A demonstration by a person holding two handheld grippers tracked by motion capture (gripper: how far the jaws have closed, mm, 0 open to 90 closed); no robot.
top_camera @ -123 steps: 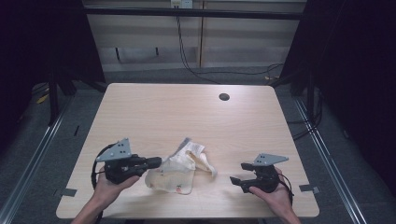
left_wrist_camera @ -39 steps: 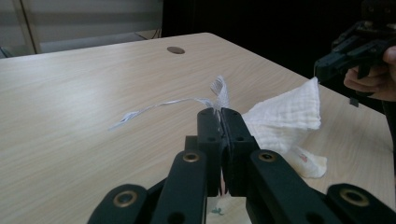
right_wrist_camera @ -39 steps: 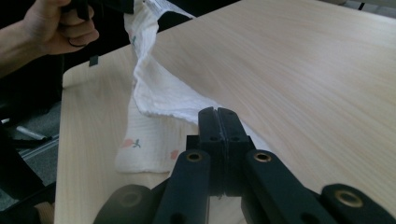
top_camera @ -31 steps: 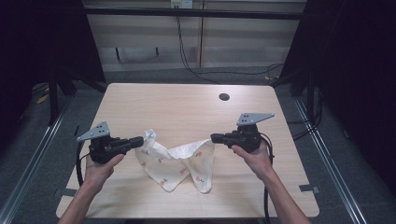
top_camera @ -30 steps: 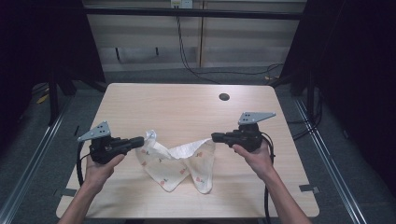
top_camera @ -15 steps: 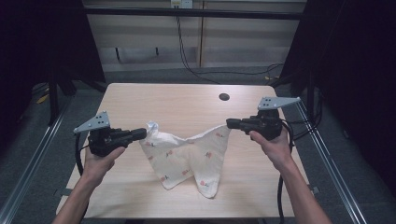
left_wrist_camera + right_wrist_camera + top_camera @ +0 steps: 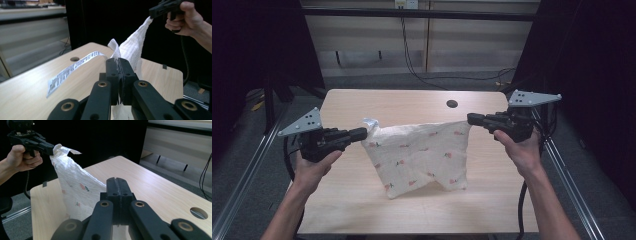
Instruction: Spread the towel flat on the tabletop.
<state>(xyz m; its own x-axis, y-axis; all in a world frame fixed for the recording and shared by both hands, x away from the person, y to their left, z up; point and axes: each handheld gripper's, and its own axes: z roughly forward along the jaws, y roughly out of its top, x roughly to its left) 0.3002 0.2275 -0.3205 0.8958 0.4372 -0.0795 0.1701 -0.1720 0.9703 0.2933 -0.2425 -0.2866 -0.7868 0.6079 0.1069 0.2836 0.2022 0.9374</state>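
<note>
1. We see the cloth [image 7: 419, 152], white with small printed motifs, hanging stretched above the middle of the tabletop [image 7: 362, 200], its lower fold resting on the wood towards the near edge. We judge it is held by two upper corners so that it opens out flat.
2. The left claw [image 7: 362, 132] is clamped on the cloth's left corner, where a care label [image 7: 72, 68] sticks out; in the left gripper view the jaws meet on the fabric.
3. The right claw [image 7: 472, 119] is pinched on the opposite corner, nearer the tabletop's right edge, and pulls the top hem taut.
4. The tabletop is pale wood with a round cable hole [image 7: 452, 104] near its far edge.
5. Beyond the far edge we see a light panelled wall with cables [image 7: 412, 60] hanging; dark curtains stand on both sides.
</note>
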